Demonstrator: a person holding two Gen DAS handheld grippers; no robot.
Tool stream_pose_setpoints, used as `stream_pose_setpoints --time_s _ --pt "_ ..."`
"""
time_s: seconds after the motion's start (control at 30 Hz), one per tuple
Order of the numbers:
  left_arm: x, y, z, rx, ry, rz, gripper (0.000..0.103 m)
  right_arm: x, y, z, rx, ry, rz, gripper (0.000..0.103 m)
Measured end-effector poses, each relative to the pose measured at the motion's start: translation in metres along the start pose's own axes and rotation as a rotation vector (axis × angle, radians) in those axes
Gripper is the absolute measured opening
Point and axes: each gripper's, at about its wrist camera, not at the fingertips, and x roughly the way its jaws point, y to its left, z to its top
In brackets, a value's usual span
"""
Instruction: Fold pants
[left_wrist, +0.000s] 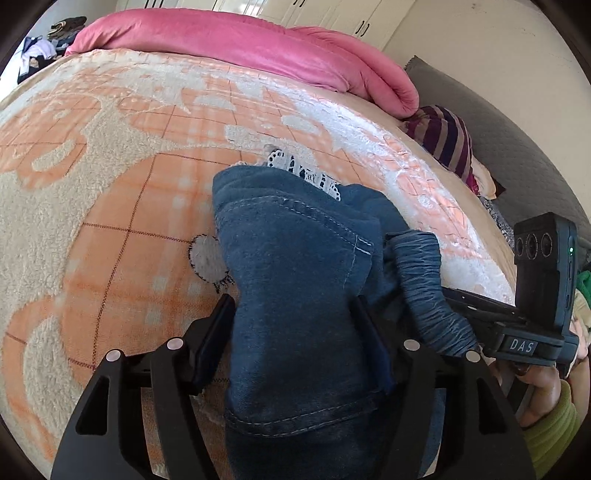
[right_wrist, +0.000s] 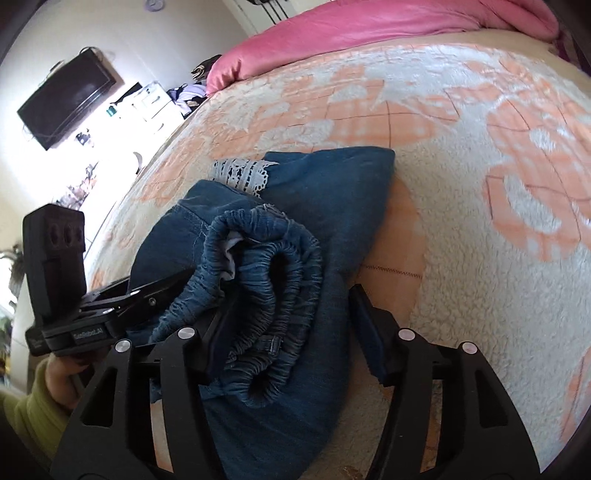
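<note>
The blue denim pants (left_wrist: 295, 280) lie folded in a thick bundle on the bed, with a white lace trim (left_wrist: 299, 170) at the far end. My left gripper (left_wrist: 295, 332) is open, its jaws wide on either side of the bundle. In the right wrist view the pants (right_wrist: 325, 206) show their gathered elastic waistband (right_wrist: 258, 280) on top. My right gripper (right_wrist: 291, 328) is open around the waistband end. Each gripper shows in the other's view, the right gripper's body (left_wrist: 532, 295) at right and the left gripper's body (right_wrist: 74, 295) at left.
The bed carries an orange and cream fleece blanket (left_wrist: 110, 192). A pink duvet (left_wrist: 258, 48) lies along the far side. A striped cloth (left_wrist: 447, 140) and a grey headboard (left_wrist: 498, 122) are at right. A wall television (right_wrist: 66, 99) and cluttered furniture stand left in the right wrist view.
</note>
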Motion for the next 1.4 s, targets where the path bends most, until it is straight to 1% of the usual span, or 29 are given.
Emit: stream_pose_setpoints --time_s 0.03,0.1,0.13,0.2,0.23,0.27,0.3,0.33,0.4,0.43,0.47,0.5,0.67,0.77,0.93,1.1,1.2,1.4 --pt "-0.001 -0.001 0.001 0.001 0.0 0.002 0.065 -0.002 0.003 0.0 -0.01 -0.003 -0.013 0.053" --pt "-0.003 -0.002 0.001 -0.002 -0.001 0.001 0.065 -0.007 0.007 0.0 -0.024 -0.014 -0.03 0.057" --pt "-0.007 -0.002 0.001 -0.004 -0.006 0.001 0.066 -0.012 0.009 0.0 -0.031 -0.031 -0.036 0.058" --pt "-0.013 -0.004 0.0 -0.002 -0.016 0.005 0.067 -0.026 0.015 -0.002 -0.043 -0.068 -0.051 0.064" --pt "-0.019 -0.005 -0.001 -0.001 -0.027 0.008 0.07 -0.032 0.016 -0.002 -0.048 -0.084 -0.057 0.066" --pt "-0.024 -0.007 -0.002 0.0 -0.037 0.01 0.077 -0.041 0.019 -0.002 -0.053 -0.109 -0.068 0.071" --pt "-0.032 -0.008 -0.002 0.001 -0.052 0.012 0.079 -0.046 0.021 -0.002 -0.056 -0.122 -0.067 0.078" --pt "-0.037 -0.009 -0.002 0.003 -0.061 0.012 0.079 -0.058 0.025 -0.004 -0.064 -0.15 -0.066 0.081" --pt "-0.055 -0.013 -0.004 0.013 -0.093 0.012 0.08 -0.077 0.035 -0.01 -0.09 -0.197 -0.086 0.092" --pt "-0.061 -0.015 -0.006 0.018 -0.103 0.015 0.084 -0.084 0.038 -0.012 -0.102 -0.214 -0.097 0.094" --pt "-0.069 -0.017 -0.008 0.022 -0.116 0.018 0.095 -0.091 0.042 -0.015 -0.116 -0.23 -0.107 0.094" --pt "-0.076 -0.019 -0.01 0.025 -0.127 0.021 0.098 -0.099 0.048 -0.02 -0.137 -0.25 -0.12 0.094" --pt "-0.104 -0.028 -0.023 0.048 -0.156 0.035 0.099 -0.118 0.063 -0.041 -0.198 -0.296 -0.204 0.094" --pt "-0.116 -0.032 -0.034 0.067 -0.159 0.067 0.099 -0.127 0.069 -0.058 -0.225 -0.315 -0.257 0.094" --pt "-0.129 -0.036 -0.055 0.092 -0.171 0.105 0.099 -0.135 0.071 -0.081 -0.218 -0.344 -0.286 0.094" --pt "-0.134 -0.033 -0.078 0.075 -0.15 0.113 0.099 -0.133 0.067 -0.096 -0.2 -0.329 -0.306 0.094" --pt "-0.132 -0.031 -0.09 0.064 -0.145 0.119 0.099 -0.125 0.067 -0.105 -0.192 -0.298 -0.307 0.094" --pt "-0.117 -0.022 -0.107 0.041 -0.094 0.163 0.099 -0.11 0.063 -0.117 -0.172 -0.239 -0.3 0.094"
